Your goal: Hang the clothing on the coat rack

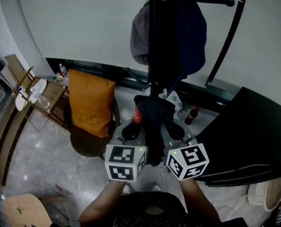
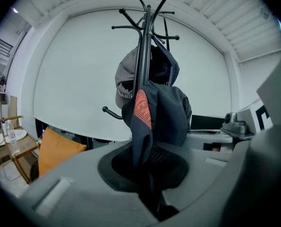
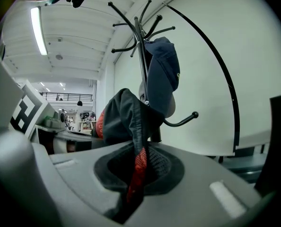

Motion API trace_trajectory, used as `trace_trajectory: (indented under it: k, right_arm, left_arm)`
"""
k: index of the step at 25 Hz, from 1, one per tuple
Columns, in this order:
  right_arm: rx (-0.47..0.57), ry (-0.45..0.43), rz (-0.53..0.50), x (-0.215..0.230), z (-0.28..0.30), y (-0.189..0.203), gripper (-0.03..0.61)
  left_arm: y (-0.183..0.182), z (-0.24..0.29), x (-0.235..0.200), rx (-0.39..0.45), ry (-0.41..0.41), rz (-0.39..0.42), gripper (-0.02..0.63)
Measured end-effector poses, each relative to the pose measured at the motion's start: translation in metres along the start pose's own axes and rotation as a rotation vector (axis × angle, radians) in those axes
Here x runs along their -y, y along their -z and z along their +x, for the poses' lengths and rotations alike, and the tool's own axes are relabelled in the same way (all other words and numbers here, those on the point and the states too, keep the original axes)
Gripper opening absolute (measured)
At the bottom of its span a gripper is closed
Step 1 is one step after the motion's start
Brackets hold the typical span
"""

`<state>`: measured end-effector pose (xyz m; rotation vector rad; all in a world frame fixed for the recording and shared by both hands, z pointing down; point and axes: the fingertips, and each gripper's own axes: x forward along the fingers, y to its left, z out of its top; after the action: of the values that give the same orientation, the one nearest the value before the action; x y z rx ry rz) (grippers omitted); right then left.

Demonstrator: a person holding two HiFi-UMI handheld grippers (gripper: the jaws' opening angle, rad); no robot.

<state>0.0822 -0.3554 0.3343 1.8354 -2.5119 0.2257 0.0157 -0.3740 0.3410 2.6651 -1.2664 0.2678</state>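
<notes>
A dark garment [image 1: 152, 115] with a red patch hangs bunched between my two grippers, just in front of the black coat rack [image 1: 155, 37]. My left gripper [image 1: 131, 132] is shut on its left side and my right gripper [image 1: 176, 131] on its right side. In the left gripper view the cloth [image 2: 154, 117] rises out of the closed left gripper [image 2: 150, 195] against the rack pole [image 2: 143, 56]. The right gripper [image 3: 135, 193] pinches a fold [image 3: 128, 117] showing red lining. A grey cap [image 1: 141, 32] and a navy cap [image 1: 190, 30] hang on the rack.
An orange cushion [image 1: 89, 100] rests in a wicker chair at the left, with a wooden side table [image 1: 41, 98] beyond it. A black table [image 1: 254, 136] fills the right. A dark bottle [image 1: 192, 115] stands on the floor near the rack base. A free lower hook [image 3: 183, 122] sticks out to the right.
</notes>
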Motion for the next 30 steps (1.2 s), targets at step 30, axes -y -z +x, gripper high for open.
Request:
trace_trajectory:
  k: [30]
  right_arm:
    - [-0.038, 0.035, 0.009, 0.017, 0.031, 0.013, 0.026]
  left_arm:
    - [0.007, 0.038, -0.012, -0.024, 0.056, 0.0, 0.031]
